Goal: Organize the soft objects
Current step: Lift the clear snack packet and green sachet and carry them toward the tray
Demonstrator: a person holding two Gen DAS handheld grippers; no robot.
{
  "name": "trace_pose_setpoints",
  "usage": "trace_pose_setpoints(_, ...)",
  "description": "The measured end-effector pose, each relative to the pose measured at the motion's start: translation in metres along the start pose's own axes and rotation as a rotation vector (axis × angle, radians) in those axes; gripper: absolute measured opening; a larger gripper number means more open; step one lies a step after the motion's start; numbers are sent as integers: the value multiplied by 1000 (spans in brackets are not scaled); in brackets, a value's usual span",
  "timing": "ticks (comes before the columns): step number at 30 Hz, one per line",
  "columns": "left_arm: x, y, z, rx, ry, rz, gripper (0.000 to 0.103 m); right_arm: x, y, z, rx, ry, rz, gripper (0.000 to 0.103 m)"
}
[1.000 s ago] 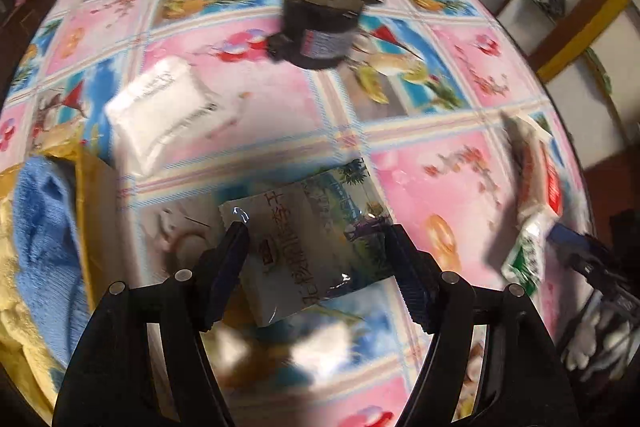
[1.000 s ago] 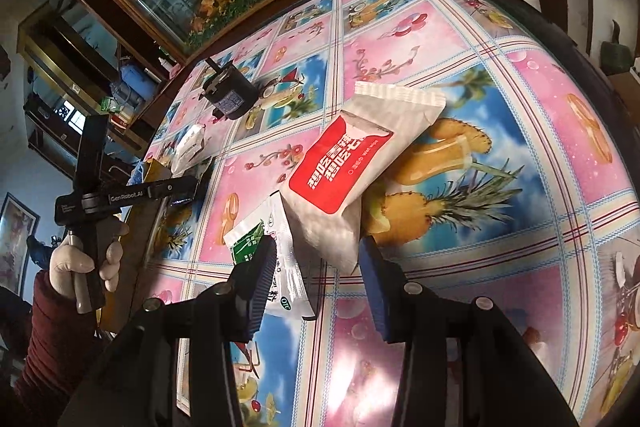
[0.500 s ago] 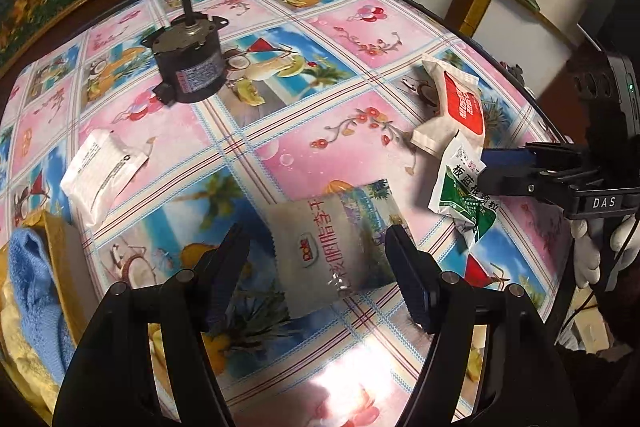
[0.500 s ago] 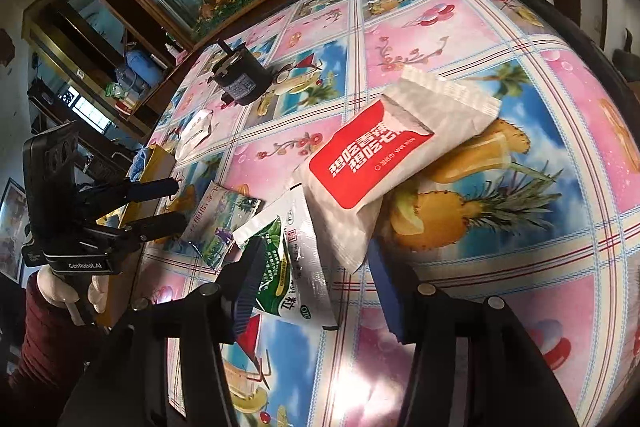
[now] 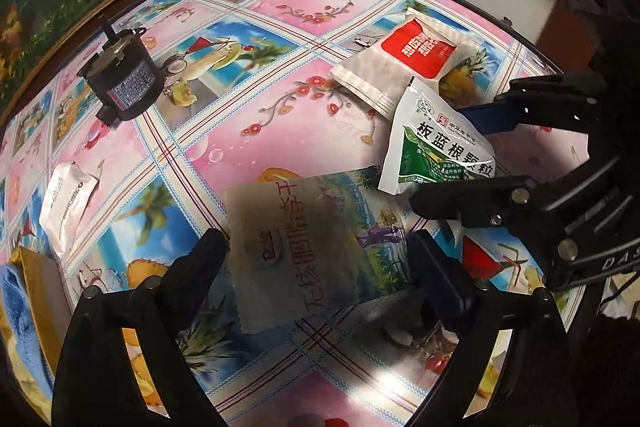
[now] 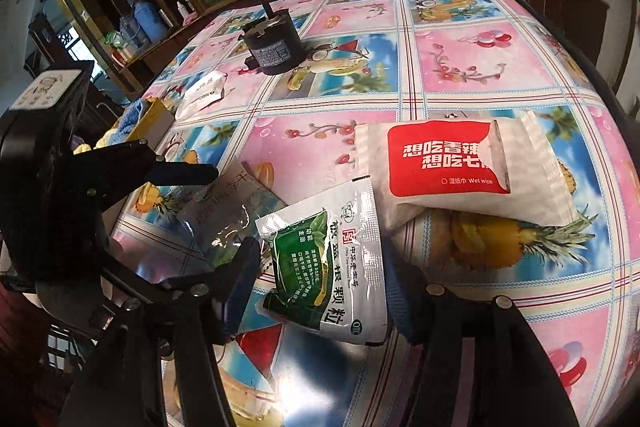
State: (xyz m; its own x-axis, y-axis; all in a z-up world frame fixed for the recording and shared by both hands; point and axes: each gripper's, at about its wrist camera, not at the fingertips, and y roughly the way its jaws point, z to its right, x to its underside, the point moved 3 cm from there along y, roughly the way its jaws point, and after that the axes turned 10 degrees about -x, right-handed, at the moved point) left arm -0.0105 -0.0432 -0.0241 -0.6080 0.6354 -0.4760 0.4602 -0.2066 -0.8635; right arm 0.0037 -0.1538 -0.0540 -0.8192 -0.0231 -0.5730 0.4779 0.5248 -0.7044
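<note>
A grey-and-green snack pouch (image 5: 312,251) lies flat on the tablecloth between the fingers of my left gripper (image 5: 316,247). Its jaws are opening and the pads stand just off the pouch's edges. A green-and-white sachet (image 6: 324,259) sits between the fingers of my right gripper (image 6: 324,271), whose jaws are also opening. The sachet (image 5: 432,147) overlaps the pouch's far corner, and the right gripper (image 5: 438,157) straddles it. A white wet-wipe pack with a red label (image 6: 452,167) lies just beyond the sachet. The left gripper (image 6: 208,223) shows at the left over the pouch (image 6: 224,211).
A black motor (image 5: 124,87) stands at the far left of the table. A small white sachet (image 5: 66,203) lies nearer. A yellow box with a blue towel (image 5: 24,307) sits at the left edge. The table's dark rim (image 6: 580,59) curves round the right.
My left gripper carried the snack pouch across the table to the green sachet and spread its jaws wider. My right gripper shifted onto the green sachet and its jaws widened.
</note>
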Motion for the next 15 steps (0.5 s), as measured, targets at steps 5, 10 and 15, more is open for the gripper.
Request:
trace_pose_setpoints(5,-5,3,10,-17,-56,17,102,1,0,-1,7,-15,11,59)
trace_pose_setpoints(10,-5,-3,15,-48,-112,28,85,2,-3,4,-29,3,23,42)
trace_pose_setpoints(15,4,-19,21,-22,-162,46,66,7,-10,8,-74,42,43,34)
